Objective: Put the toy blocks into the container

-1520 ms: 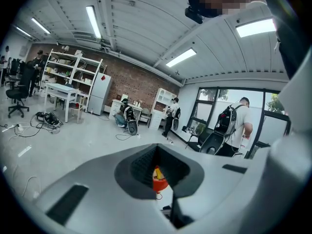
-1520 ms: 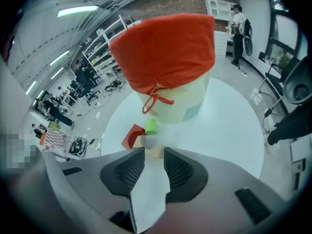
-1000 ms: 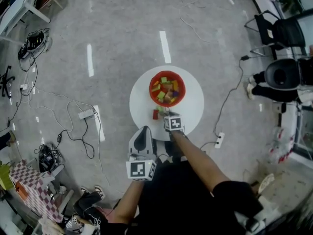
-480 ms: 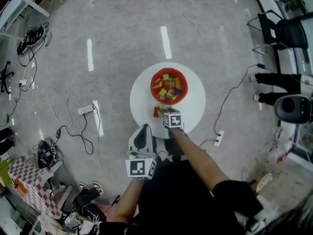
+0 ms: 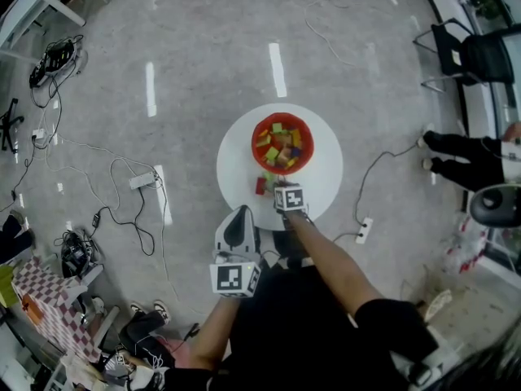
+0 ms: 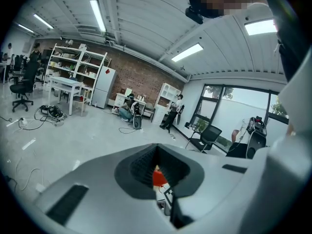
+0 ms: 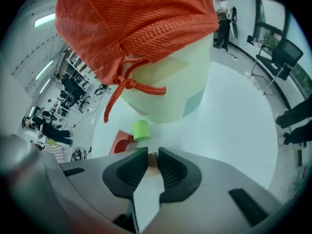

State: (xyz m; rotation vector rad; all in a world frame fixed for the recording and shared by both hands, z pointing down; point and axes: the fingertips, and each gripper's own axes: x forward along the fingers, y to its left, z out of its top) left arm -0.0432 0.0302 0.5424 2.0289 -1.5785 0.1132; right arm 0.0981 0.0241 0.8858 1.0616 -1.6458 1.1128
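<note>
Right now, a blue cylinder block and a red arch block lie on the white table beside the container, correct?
One thing is off: the cylinder block is green, not blue; the right gripper view shows it. It and the red arch block do lie on the white table beside the container.

The head view looks steeply down from high above, taking in the whole round bench (image 5: 326, 168) and the floor (image 5: 203, 55) around it. The right gripper view sits low at the bench's near edge, close under the container (image 7: 161, 82); both views share these. The left gripper view faces out across the room, with the ceiling (image 6: 141, 28) overhead.
</note>
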